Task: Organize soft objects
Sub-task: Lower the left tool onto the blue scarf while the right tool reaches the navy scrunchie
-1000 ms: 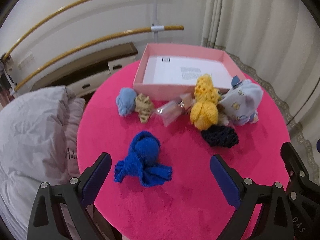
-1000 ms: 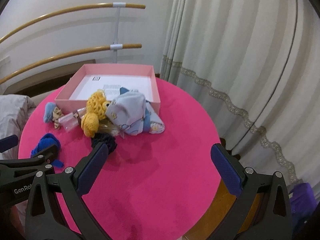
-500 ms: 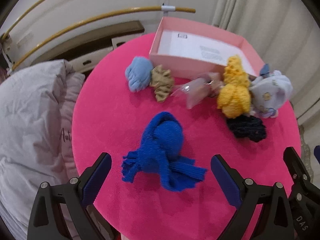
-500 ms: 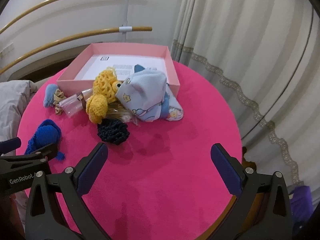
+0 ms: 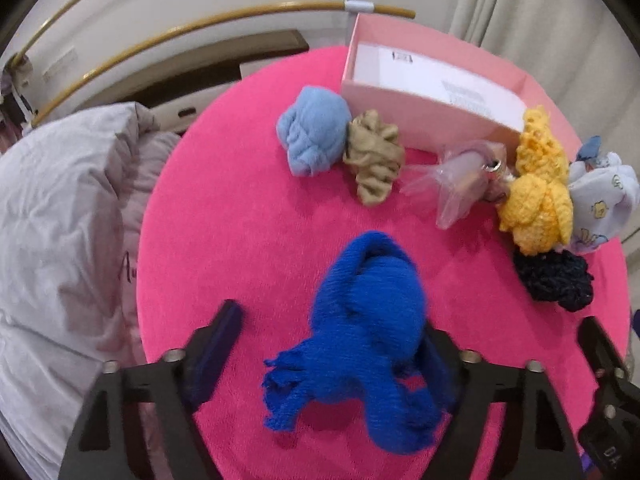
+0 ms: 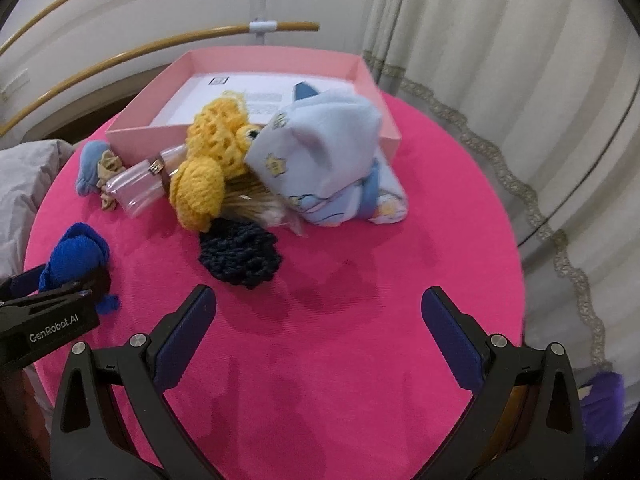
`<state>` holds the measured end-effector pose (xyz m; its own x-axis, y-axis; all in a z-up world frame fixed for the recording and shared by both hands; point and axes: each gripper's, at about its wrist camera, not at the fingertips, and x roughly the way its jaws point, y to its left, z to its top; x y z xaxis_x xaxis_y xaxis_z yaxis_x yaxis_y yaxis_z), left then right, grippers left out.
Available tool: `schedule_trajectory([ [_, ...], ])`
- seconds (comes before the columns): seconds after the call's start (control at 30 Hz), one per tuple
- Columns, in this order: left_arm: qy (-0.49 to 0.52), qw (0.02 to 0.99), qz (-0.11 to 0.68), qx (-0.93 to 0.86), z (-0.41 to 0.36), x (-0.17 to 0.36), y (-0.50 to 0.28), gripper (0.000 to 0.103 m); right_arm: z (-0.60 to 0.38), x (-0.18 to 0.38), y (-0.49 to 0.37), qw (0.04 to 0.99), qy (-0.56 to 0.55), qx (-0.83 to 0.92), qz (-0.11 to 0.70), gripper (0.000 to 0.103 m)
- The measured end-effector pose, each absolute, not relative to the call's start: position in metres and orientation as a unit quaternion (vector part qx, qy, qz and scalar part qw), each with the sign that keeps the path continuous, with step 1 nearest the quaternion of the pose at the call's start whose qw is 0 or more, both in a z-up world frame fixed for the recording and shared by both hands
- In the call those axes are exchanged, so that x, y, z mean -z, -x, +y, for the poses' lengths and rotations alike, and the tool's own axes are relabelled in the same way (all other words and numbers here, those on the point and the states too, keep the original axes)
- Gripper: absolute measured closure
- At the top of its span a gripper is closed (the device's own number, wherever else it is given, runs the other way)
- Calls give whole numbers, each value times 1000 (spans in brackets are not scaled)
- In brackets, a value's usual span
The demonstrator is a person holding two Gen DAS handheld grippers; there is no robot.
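Note:
A bright blue knitted scarf (image 5: 368, 312) lies bunched on the round pink table (image 5: 240, 220). My left gripper (image 5: 328, 324) straddles it and its jaws are closing. The left pad (image 5: 224, 332) still stands apart from the wool, and the right finger is partly hidden behind it. My right gripper (image 6: 318, 298) hangs open over bare pink cloth, just in front of a dark navy knit (image 6: 240, 256). Behind that lie a yellow crochet toy (image 6: 208, 176) and a pale blue printed cloth (image 6: 332, 152). The open pink box (image 6: 144, 140) stands at the back.
A light blue cloth ball (image 5: 316, 132), a tan scrunchie (image 5: 374, 160) and a clear pouch (image 5: 460, 184) lie beside the box. Grey-white bedding (image 5: 60, 220) presses against the table's left edge. Wooden rails (image 5: 200, 24) run behind and curtains (image 6: 500, 60) hang to the right.
The left gripper has come down over the blue scarf and its jaws have narrowed around it. The right gripper has sunk closer to the table and the pile.

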<state>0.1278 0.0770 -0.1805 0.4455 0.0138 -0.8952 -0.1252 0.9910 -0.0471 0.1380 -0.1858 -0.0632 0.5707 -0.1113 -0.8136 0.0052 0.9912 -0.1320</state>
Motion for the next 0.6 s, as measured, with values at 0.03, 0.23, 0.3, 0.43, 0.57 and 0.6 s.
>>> schedule_trajectory([
  [0.03,54,851,521,-32,76,180,-127,47,-184,66,-140,883,54,26,466,0],
  [0.23,41,857,513,-15,74,181,-118,65,-173,75,-154,881,42,-8,470,6],
  [0.3,42,858,511,-14,75,181,-115,65,-169,81,-162,877,32,-15,479,16],
  [0.43,45,858,512,-11,75,178,-113,65,-166,94,-173,862,2,-34,506,37],
  [0.57,42,858,512,-10,75,177,-113,65,-162,96,-176,869,2,-29,495,64],
  [0.6,42,858,513,-11,76,177,-113,65,-162,95,-176,870,-2,-31,492,73],
])
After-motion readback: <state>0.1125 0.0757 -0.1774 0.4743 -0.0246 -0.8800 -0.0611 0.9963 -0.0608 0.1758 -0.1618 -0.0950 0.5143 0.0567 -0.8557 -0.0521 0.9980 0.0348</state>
